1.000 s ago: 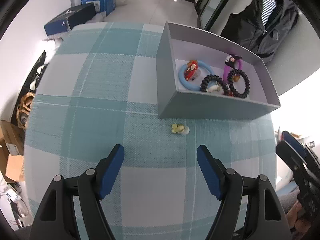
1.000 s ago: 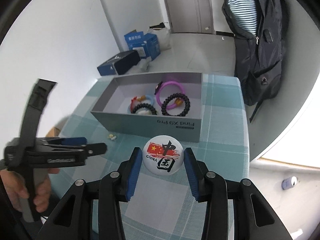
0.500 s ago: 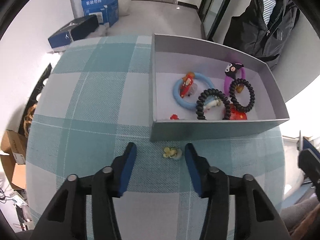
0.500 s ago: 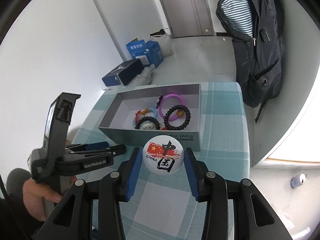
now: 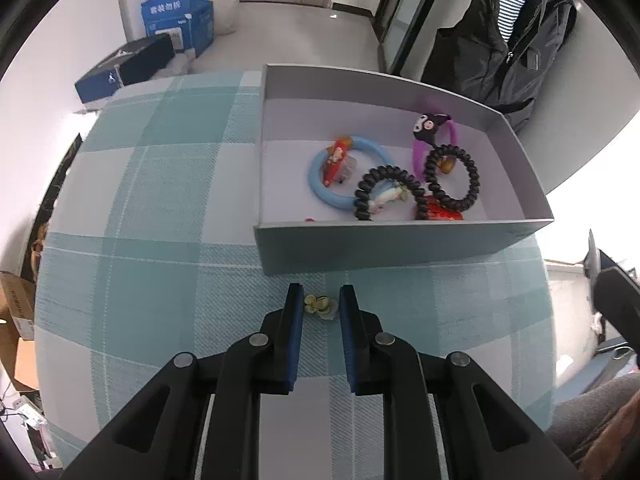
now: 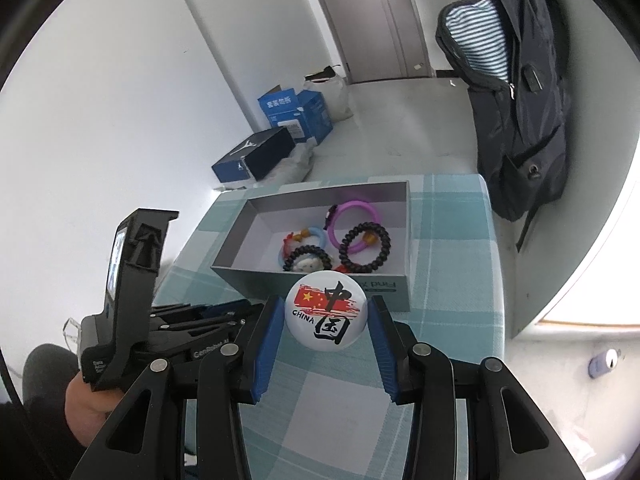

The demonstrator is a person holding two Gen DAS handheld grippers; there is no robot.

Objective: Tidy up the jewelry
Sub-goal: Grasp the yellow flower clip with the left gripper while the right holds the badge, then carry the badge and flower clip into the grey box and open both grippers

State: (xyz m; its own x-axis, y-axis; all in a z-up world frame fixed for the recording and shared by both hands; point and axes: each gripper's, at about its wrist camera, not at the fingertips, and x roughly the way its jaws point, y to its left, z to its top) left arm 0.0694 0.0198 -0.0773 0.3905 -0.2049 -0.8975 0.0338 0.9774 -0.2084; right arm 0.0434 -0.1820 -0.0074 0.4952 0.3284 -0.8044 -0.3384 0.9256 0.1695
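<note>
A grey box [image 5: 400, 246] on the checked tablecloth holds a blue ring [image 5: 320, 188], a purple ring [image 5: 418, 156] and two black coil hair ties [image 5: 450, 180]. A small yellow flower clip [image 5: 319, 306] lies on the cloth just in front of the box. My left gripper [image 5: 320, 304] has its fingers close on either side of the clip. My right gripper [image 6: 323, 316] is shut on a round white China-flag badge [image 6: 324, 314], held above the cloth in front of the box [image 6: 320, 276].
Blue cardboard boxes [image 5: 176, 20] and a dark shoebox [image 5: 128, 68] lie on the floor beyond the table. A black backpack [image 5: 508, 40] leans at the far right. The left gripper's body [image 6: 136, 308] shows at the left in the right wrist view.
My left gripper has moved forward to the flower clip and its fingers have narrowed around it. My right gripper has lifted a little, still holding the badge.
</note>
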